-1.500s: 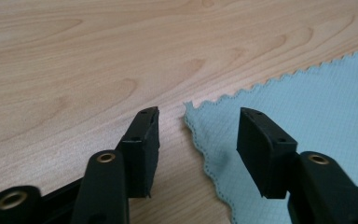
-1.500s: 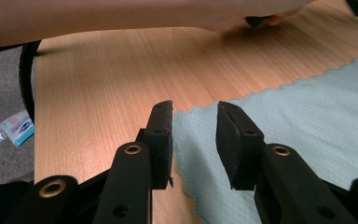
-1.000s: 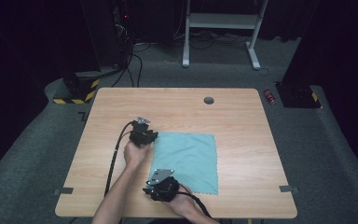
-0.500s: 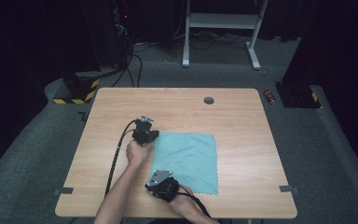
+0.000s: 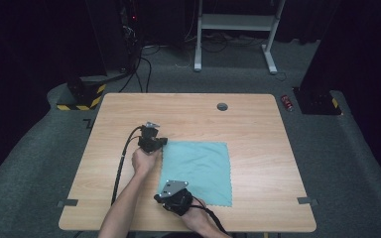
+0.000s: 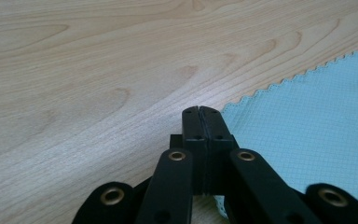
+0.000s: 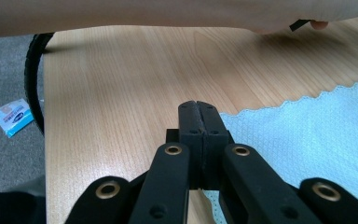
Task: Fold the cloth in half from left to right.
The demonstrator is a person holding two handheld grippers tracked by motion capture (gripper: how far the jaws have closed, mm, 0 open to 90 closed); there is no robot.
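Cloth, teal, flat: pinched at near-left corners by left gripper & right gripper, jaws fully closed; corners to be lifted evenly, w/o slack.

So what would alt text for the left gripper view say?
The left hand-held gripper has its black jaws closed at a corner of a teal cloth with a zigzag edge, lying flat on a light wooden table.

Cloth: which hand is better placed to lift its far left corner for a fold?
Left. The left gripper is shut on that far corner of the cloth; the right gripper is shut on the near corner.
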